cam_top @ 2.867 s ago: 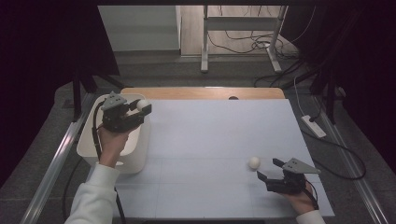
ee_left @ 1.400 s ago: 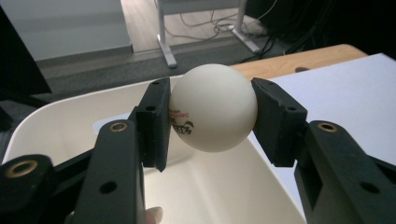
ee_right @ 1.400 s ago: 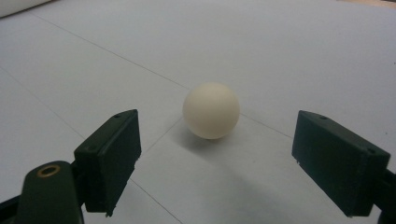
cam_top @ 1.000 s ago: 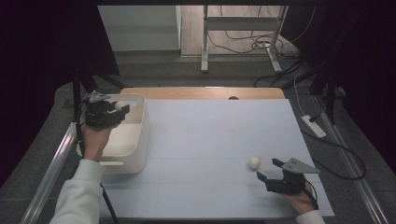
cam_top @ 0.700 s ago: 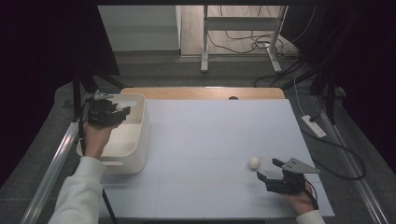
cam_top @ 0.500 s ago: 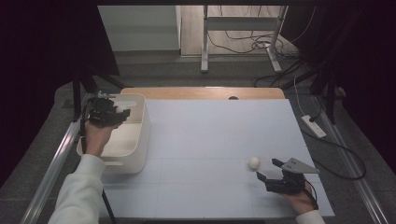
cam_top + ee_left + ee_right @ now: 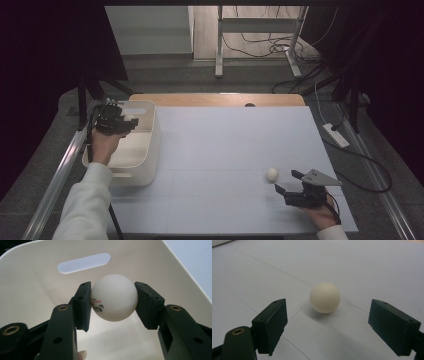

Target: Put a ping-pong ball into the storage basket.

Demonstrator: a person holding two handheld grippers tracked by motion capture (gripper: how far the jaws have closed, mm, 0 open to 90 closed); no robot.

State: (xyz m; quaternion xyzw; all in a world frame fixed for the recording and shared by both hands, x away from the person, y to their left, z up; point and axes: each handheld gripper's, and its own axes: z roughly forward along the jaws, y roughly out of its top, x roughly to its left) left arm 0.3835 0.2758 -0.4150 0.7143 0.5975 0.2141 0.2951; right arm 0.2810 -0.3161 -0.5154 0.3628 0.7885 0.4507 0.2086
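White printed ball [image 7: 113,297], clamped, over bin [image 7: 30,290]

Print is showing on one item: the white ball [image 7: 114,300] that the left claw [image 7: 112,303] is gripping over the white bin [image 7: 32,292]. A small red line of lettering is sitting above a bolder black logo word, both curving toward the left pad and partly hidden; neither is proving legible. The second ball [image 7: 325,297] on the desk [image 7: 367,267] is showing no markings.
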